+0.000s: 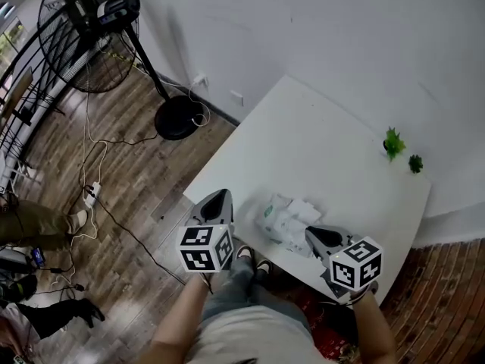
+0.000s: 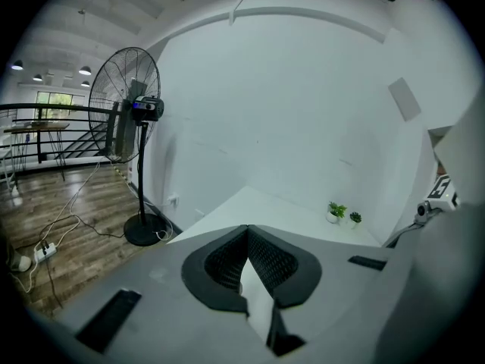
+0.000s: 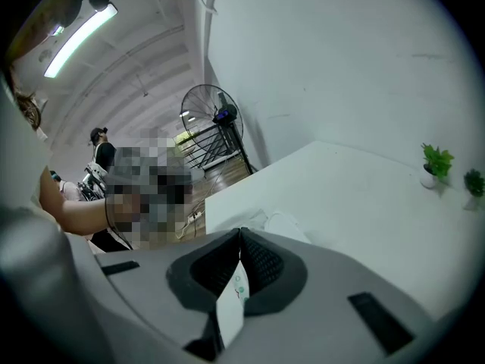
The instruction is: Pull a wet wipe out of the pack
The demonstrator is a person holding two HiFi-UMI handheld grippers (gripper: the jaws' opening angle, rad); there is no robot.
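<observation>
Left claw [image 1: 220, 194] kept shut, nothing held, at table [image 1: 318, 158] edge. Right claw [image 1: 310, 233] shut too. Wipe pack [image 1: 286, 220] laid flat on table, just beside right claw at 11 o'clock, near left claw at 3 o'clock.

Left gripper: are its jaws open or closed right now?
Shut. The left gripper shows its two black pads meeting at the tips in its own view, with nothing held between them.

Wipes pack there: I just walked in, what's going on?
A person holds two grippers at the near edge of the table. The pack lies between them. The left gripper is off to its side, tongs shut and empty; the right gripper is close by the pack, tongs shut too.
</observation>
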